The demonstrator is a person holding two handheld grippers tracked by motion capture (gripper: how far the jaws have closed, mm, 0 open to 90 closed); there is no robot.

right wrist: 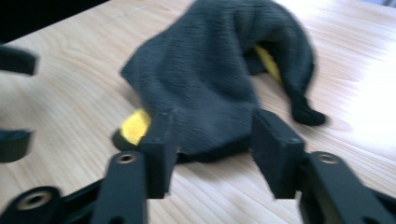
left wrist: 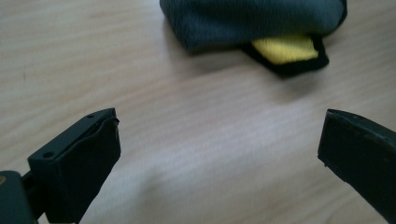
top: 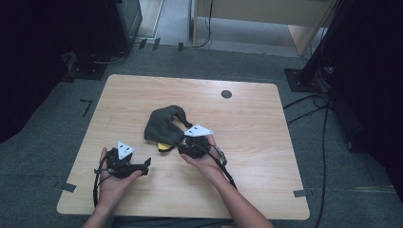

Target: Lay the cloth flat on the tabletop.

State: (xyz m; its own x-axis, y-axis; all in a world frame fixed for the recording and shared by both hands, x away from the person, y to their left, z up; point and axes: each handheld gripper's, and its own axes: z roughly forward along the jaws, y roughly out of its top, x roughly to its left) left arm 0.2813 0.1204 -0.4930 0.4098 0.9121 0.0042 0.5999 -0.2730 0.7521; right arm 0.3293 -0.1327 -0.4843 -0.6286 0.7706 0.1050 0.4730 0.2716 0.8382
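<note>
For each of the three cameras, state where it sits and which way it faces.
High view: above the person's side, facing forward and down on the table; shows both forearms, left gripper and right gripper.
Left gripper view: on the left gripper, looking low across the wood at the grey cloth; jaws wide apart.
Right gripper view: on the right gripper, facing the cloth, its edge between the jaws.
Shared: all show the cloth's yellow lining.
</note>
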